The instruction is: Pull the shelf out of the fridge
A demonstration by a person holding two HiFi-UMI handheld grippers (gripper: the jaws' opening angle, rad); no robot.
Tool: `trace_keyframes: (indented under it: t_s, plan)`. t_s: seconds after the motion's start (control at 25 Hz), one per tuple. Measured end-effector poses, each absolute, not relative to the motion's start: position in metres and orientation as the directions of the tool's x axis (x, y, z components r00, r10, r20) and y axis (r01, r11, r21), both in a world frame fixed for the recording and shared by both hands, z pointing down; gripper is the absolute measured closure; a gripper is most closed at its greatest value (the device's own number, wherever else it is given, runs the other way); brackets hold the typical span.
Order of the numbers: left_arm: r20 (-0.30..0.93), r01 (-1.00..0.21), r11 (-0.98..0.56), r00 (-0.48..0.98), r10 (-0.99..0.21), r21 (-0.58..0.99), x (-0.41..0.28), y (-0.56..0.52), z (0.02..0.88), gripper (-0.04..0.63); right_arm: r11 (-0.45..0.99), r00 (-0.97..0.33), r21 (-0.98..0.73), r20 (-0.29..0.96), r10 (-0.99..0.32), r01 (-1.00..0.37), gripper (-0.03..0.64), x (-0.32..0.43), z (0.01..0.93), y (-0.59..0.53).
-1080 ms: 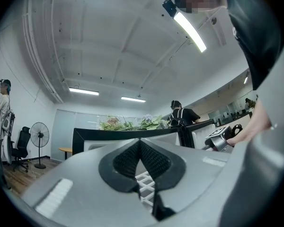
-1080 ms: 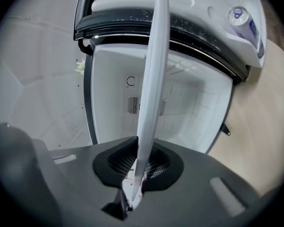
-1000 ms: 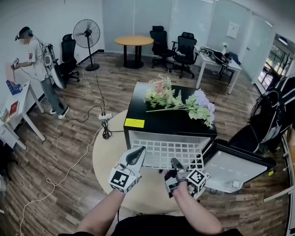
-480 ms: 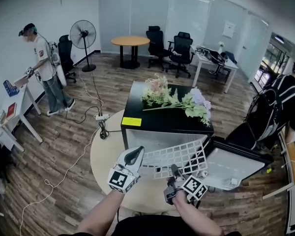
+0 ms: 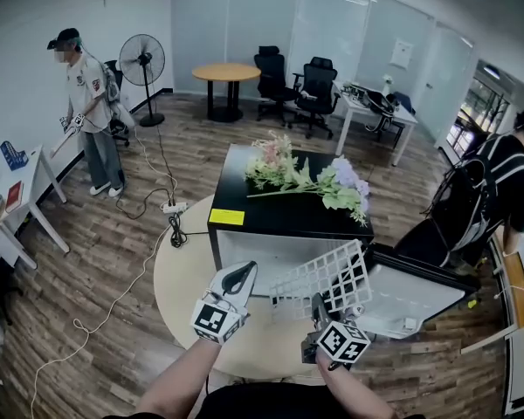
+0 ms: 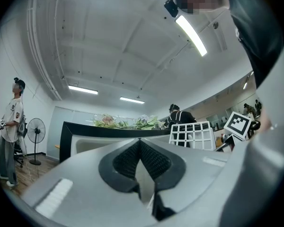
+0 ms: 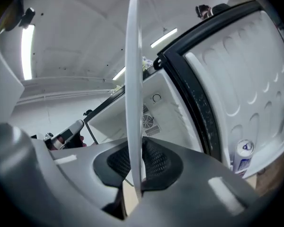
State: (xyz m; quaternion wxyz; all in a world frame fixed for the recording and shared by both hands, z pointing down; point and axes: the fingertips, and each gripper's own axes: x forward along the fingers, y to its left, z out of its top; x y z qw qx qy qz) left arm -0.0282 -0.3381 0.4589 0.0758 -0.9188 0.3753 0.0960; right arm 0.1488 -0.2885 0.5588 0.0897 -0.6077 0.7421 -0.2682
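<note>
Tongs point(image 7: 135, 174) clamped on white shelf point(image 7: 133, 79)

Head view: on the person's head, facing forward and steeply down. The two forearms point(image 5: 183, 382) lie nearest, the fridge point(image 5: 279, 208) is just beyond, and the office chairs point(image 5: 319, 81) are far behind.
Left gripper view: on the left gripper point(image 6: 141, 148), looking along its jaws and tilted up, with the fridge near and the ceiling point(image 6: 109, 41) above.
Right gripper view: on the right gripper point(image 7: 135, 160), aimed up into the open fridge, with the shelf point(image 7: 133, 103) edge-on and very close.
Shared: all three views show the fridge and shelf, and each gripper view catches the other gripper.
</note>
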Motion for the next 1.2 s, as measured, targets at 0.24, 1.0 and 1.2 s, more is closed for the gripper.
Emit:
trace_keyframes:
  t_s: [0.24,1.0,1.2]
  plan:
    - [-0.226,-0.706,-0.704,0.699,-0.678,-0.070,-0.025,-0.343,0.460,0.595,0.154,-0.199,-0.255,0.164,-0.966,-0.955,0.583,0.162,0.543,-0.285]
    - [-0.193,-0.714,-0.695,0.696,-0.692,-0.086,-0.021,-0.358,0.464,0.595,0.196,-0.193,0.148,0.034,-0.981,-0.969,0.583,0.180,0.486,-0.296]
    - [-0.188,-0.713,-0.695,0.697,-0.692,-0.088,-0.020,-0.359,0.466,0.595,0.204,-0.206,0.216,0.016,-0.978,-0.955,0.583,0.178,0.479,-0.293]
